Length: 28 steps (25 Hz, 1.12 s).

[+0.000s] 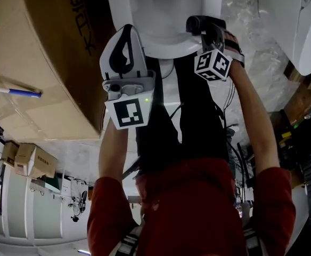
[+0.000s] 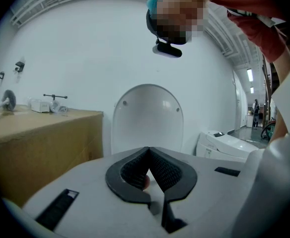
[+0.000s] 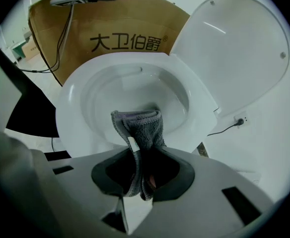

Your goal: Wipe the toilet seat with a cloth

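I had R tongs (image 3: 142,157) gripping cloth (image 3: 140,125) over toilet seat (image 3: 70,108), L tongs (image 2: 148,170) clenched, empty. Next needed pressing down & sweeping.

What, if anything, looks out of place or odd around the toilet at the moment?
Nothing is spilled or visibly broken. The one oddity is a large cardboard box standing right beside the toilet, with a blue-handled tool lying loose on top.
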Each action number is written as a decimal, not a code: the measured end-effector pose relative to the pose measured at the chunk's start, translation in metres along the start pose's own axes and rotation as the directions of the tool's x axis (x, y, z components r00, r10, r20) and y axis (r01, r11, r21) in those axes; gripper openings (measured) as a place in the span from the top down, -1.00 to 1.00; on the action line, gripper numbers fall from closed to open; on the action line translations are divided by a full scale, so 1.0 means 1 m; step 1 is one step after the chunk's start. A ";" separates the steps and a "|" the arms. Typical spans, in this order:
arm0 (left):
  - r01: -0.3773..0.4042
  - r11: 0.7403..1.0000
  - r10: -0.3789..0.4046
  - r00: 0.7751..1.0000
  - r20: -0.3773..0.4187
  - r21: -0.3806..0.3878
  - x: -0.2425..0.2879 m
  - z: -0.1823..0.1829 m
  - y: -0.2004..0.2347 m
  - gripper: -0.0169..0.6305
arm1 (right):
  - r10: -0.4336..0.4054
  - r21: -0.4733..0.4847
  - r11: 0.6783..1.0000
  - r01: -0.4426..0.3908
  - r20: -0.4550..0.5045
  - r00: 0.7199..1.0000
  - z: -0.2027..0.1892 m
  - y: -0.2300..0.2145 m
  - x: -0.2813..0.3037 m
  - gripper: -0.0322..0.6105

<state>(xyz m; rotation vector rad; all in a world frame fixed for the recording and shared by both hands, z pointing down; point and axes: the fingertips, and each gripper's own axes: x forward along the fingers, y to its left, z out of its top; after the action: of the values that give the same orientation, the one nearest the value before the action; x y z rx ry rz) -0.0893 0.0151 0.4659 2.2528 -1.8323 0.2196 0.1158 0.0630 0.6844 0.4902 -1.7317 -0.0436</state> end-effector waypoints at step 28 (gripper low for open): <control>-0.125 0.992 0.125 0.991 0.043 -0.008 -0.039 0.017 0.052 0.91 | 0.223 0.018 0.974 -0.225 0.076 0.972 0.074 0.143 -0.030 0.64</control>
<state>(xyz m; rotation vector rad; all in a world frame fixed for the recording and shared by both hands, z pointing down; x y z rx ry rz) -0.1488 0.0371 0.4436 2.1575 -1.9963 0.1878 0.0077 0.1864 0.6817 0.3126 -1.8522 0.1241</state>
